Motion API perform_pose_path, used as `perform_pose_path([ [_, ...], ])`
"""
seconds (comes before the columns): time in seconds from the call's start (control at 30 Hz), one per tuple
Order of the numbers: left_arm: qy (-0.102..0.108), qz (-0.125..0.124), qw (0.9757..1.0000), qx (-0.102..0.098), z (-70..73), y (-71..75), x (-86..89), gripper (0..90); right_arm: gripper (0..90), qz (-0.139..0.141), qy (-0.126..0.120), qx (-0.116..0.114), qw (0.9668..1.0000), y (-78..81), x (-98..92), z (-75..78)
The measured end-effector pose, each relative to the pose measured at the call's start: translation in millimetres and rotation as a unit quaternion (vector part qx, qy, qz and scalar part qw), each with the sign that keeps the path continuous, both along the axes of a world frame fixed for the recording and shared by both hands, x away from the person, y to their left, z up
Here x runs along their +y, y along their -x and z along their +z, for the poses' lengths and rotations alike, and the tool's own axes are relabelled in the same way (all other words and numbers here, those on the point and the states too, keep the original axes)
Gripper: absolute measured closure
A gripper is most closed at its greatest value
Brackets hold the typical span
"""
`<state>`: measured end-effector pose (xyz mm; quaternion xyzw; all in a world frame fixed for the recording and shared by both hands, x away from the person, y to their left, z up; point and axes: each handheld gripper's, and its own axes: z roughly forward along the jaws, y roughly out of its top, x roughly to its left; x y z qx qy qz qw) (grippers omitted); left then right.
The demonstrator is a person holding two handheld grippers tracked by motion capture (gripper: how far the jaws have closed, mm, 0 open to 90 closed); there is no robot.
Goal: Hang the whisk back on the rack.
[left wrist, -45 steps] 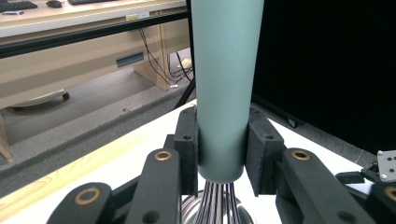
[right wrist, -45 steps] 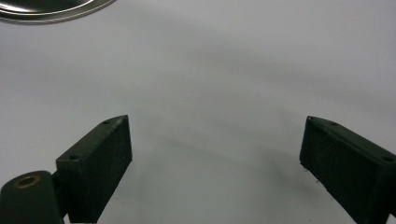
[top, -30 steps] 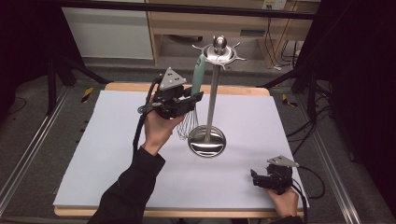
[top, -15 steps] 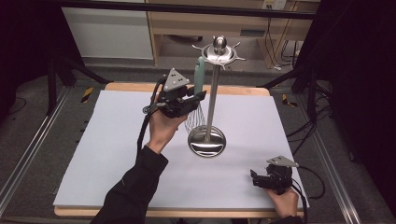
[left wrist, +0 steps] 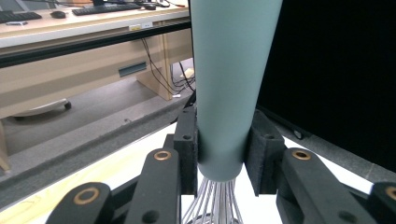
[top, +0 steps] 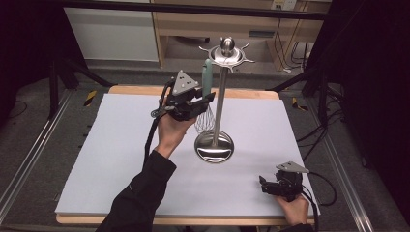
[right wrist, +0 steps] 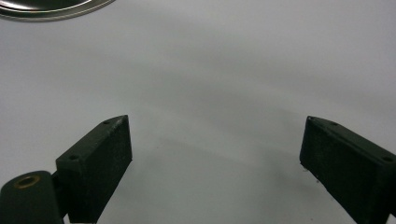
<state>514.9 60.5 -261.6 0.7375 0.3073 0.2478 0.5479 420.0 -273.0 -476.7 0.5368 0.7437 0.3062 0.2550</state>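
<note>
The left tool [top: 193,104] is clamping a pale-green-handled wire whisk [left wrist: 232,84] beside the tall steel hook stand [top: 218,96]. The right tool [top: 280,186] is resting, jaws apart, on the white surface [top: 96,145]. A knock risks toppling the stand

In the left gripper view the whisk's green handle [left wrist: 231,79] runs off the top edge and its wires [left wrist: 212,205] off the bottom. The stand's base [right wrist: 51,8] is cut by the right gripper view's top edge.

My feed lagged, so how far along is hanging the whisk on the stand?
Done: left gripper has the whisk clamped by its green handle, raised beside the utensil stand. In hand: bringing it to the top hooks. Left: hooking and releasing. Right gripper rests open.
</note>
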Motion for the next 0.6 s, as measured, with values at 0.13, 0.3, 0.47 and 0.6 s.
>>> perform_pose_path([
  [0.13,-0.003,0.004,1.0000,-0.003,-0.2,1.4,0.6,66.7,9.7,0.000,0.000,-0.001,1.0000,0.0,0.0,0.0],
  [0.3,0.004,0.005,1.0000,-0.005,-1.1,3.5,2.7,59.8,9.7,0.000,0.000,-0.001,1.0000,0.1,-0.3,0.1],
  [0.47,0.006,0.007,0.9999,-0.011,-1.9,9.0,8.5,53.5,9.7,0.000,0.001,-0.001,1.0000,0.0,-0.5,0.2],
  [0.6,0.006,0.008,0.9999,-0.012,-3.8,13.1,14.7,50.5,9.7,-0.001,0.002,-0.001,1.0000,0.2,-0.9,0.2],
])
